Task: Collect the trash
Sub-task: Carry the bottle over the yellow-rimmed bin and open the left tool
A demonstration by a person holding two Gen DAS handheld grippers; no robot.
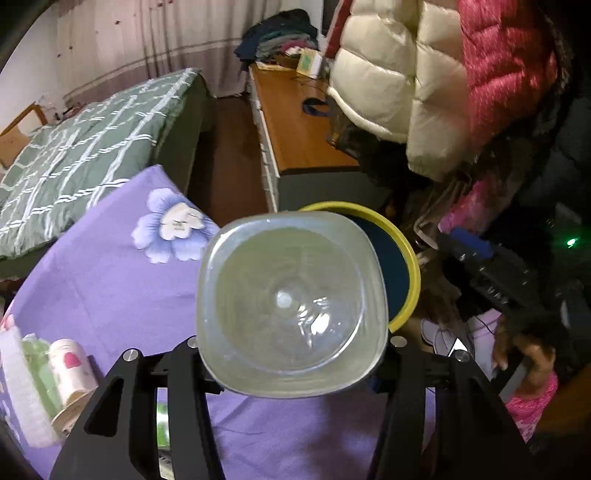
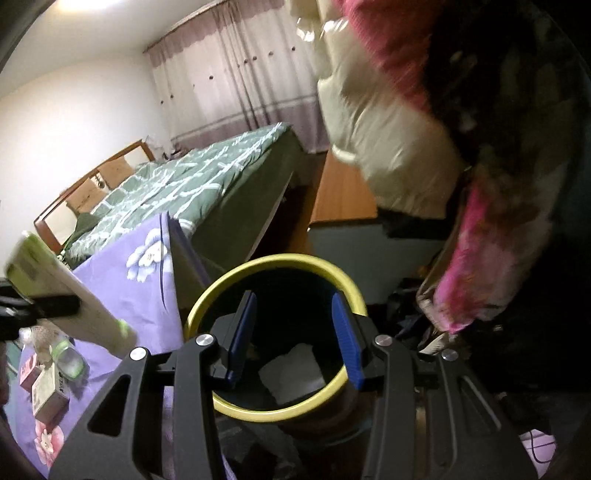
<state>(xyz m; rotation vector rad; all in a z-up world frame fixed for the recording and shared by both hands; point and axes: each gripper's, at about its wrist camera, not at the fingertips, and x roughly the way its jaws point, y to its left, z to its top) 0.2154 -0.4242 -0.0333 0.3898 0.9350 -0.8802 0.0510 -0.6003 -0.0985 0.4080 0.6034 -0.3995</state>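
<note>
While one bottle (image 1: 291, 306) fills the left tool (image 1: 291, 369), one bin (image 2: 207, 306) waits.

Bedroom, dim, warm glow on the ceiling (image 2: 85, 7) at upper left. White wall (image 2: 74, 122) beside pale curtains (image 2: 236, 85) with a mauve band and small dark dots. Bed (image 1: 92, 136) under a green quilt with a white grid, wooden headboard (image 2: 92, 181) against the wall. Dark wood floor (image 1: 229, 155) between bed and a long low wooden cabinet (image 1: 295, 125) carrying folded clothes (image 1: 280, 37). Puffy white and pink jackets (image 1: 424, 74) hang at right. Purple floral cloth (image 1: 110, 277) in the foreground.
</note>
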